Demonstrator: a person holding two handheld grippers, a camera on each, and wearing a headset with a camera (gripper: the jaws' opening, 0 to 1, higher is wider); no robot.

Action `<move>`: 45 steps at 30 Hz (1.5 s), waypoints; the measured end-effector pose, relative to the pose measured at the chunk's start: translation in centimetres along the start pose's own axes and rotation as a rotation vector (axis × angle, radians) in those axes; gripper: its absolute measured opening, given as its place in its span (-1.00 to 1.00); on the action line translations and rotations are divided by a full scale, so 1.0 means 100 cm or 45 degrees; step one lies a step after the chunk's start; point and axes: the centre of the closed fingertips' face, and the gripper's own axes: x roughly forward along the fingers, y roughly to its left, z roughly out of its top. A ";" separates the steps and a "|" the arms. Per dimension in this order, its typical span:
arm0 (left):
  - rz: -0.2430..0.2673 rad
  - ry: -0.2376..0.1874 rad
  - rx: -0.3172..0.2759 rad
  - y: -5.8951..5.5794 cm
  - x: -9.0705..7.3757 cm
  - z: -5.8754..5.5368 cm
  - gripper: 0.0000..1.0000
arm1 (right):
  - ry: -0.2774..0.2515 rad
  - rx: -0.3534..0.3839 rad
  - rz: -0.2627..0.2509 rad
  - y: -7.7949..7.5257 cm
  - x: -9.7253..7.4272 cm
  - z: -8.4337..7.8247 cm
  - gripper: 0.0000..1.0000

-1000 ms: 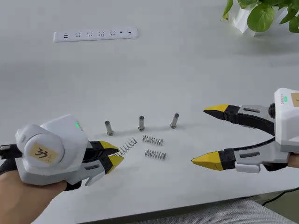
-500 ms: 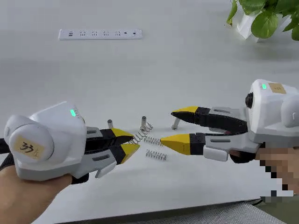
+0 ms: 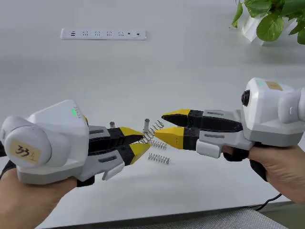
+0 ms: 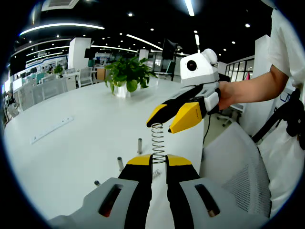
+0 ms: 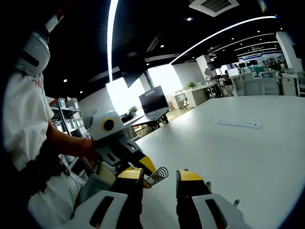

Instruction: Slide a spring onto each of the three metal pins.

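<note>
Above the worktop (image 3: 190, 71), near its front edge, the left hand-held gripper (image 3: 138, 142) is clenched on one end of a spring (image 3: 151, 131). In the left gripper view the coil stands up from btw the two yellow tips, which are almost together. The right hand-held gripper (image 3: 161, 125) faces it from the opposite side, its tips very near the left ones. Its jaws are released w/ a clear gap, and the free end of the held spring sits in that gap; whether it touches a jaw, I cannot tell. Both tools hang clear of the surface. Below them two more springs (image 3: 158, 158) lie flat on the worktop, one just behind the other. Two metal pins (image 3: 112, 125) stand upright in the head view, just beyond the tips; the left gripper view shows three in a row. At the far side lies a power strip (image 3: 103, 34), and a plant (image 3: 269, 19) is at the far right corner.
</note>
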 end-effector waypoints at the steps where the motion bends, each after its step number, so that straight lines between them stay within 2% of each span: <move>1: -0.002 -0.003 0.001 -0.001 0.000 0.000 -0.87 | 0.000 0.001 0.004 0.001 0.000 0.000 -0.57; 10: -0.018 -0.036 0.000 -0.005 0.000 0.006 -0.87 | -0.019 0.029 0.026 0.004 0.001 0.004 -0.78; 19: -0.025 -0.041 -0.003 -0.007 0.000 0.006 -0.87 | -0.013 0.023 0.024 0.005 0.000 0.005 -0.83; 32: -0.044 -0.034 -0.002 -0.009 0.001 0.005 -0.87 | 0.059 -0.118 0.039 0.012 0.001 0.009 -0.88; 39: -0.055 -0.028 0.005 -0.010 0.003 0.004 -0.87 | 0.133 -0.230 0.046 0.015 0.004 0.009 -0.88; 45: -0.057 -0.021 0.018 -0.010 0.004 0.002 -0.87 | 0.223 -0.343 0.060 0.017 0.006 0.006 -0.88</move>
